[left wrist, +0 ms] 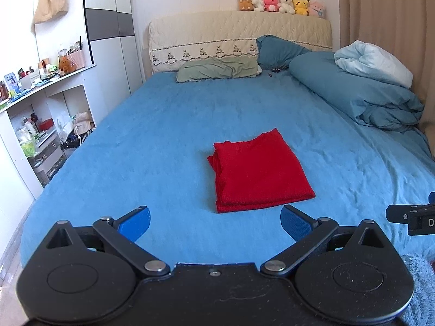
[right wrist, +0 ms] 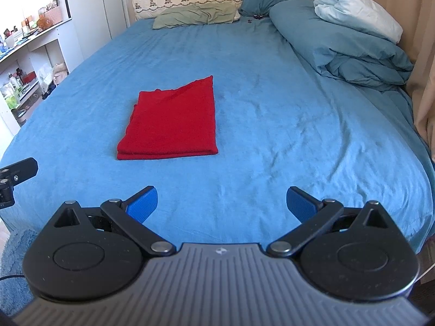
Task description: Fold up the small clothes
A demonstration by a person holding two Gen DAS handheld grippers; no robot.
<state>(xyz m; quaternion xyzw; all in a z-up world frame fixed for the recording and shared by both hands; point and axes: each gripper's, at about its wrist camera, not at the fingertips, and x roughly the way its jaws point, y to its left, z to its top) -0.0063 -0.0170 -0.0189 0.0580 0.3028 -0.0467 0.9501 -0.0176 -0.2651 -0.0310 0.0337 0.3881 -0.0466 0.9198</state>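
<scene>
Left wrist: 1 folded red garment (left wrist: 258, 171), 6 plush toys (left wrist: 281, 5).

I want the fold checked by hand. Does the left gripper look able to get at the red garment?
Probably yes. The left gripper is open and empty, and only bare blue sheet lies between its fingers and the folded red garment just ahead.

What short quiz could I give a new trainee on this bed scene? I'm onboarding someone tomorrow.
1. True or false: the red garment lies folded on the blue sheet.
2. Which tongs hold cloth? A left tongs B right tongs C neither
3. Fill in: the green pillow lies against the ____.

Key: 1 true; 2 C, both are open and empty; 3 headboard.
</scene>
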